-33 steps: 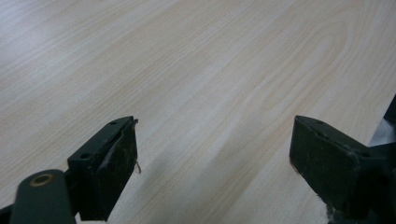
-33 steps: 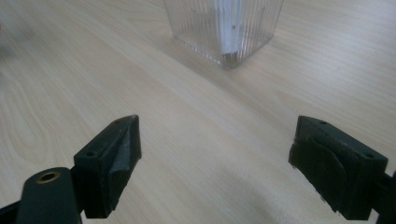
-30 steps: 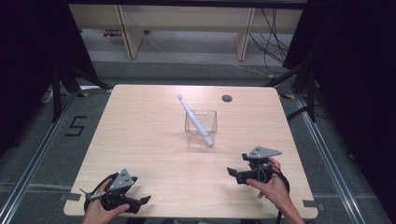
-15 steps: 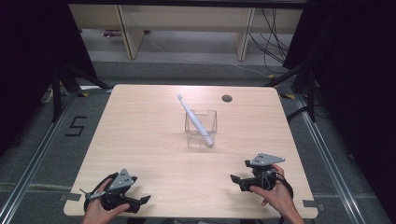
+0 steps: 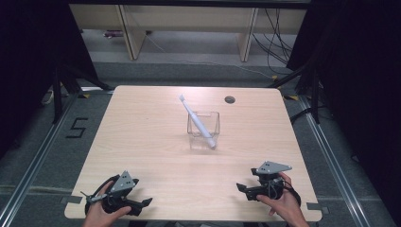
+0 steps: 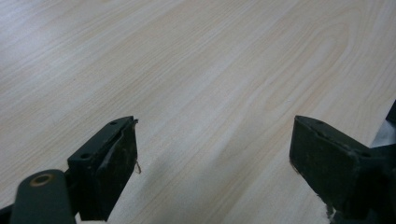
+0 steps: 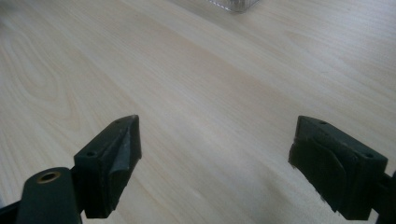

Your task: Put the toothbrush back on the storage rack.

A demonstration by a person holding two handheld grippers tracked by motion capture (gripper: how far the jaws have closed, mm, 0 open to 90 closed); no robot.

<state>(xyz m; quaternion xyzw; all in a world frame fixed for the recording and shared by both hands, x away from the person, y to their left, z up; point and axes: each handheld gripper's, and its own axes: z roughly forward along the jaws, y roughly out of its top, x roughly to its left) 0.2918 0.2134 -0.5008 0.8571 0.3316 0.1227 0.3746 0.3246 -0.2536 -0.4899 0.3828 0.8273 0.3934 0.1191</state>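
- The table (image 5: 142,142) is a pale wooden top, and its near edge runs just under both hands.
- 2 grippers sit low at that near edge: the left gripper (image 5: 144,202) by the near left corner, the right gripper (image 5: 242,188) by the near right corner, well apart from each other.
- The left gripper's jaws stand wide apart with nothing between them; in the left gripper view (image 6: 215,154) bare wood shows in the gap.
- The right gripper's jaws also stand wide apart and hold nothing; in the right gripper view (image 7: 215,149) bare wood lies between them.
- 1 clear square cup (image 5: 204,129) stands near the middle of the table, a little toward the far side, well apart from both grippers and from every edge.
- 1 toothbrush (image 5: 197,121) leans tilted in the cup, its head up toward the far left and its handle end down at the cup's near right.
- A corner of the cup (image 7: 236,4) shows at the top of the right gripper view.
- Between the cup and the grippers lies a broad band of open wood; the left half of the table is open too.
- 1 small round hole (image 5: 230,100) sits near the far edge, to the right of the cup.
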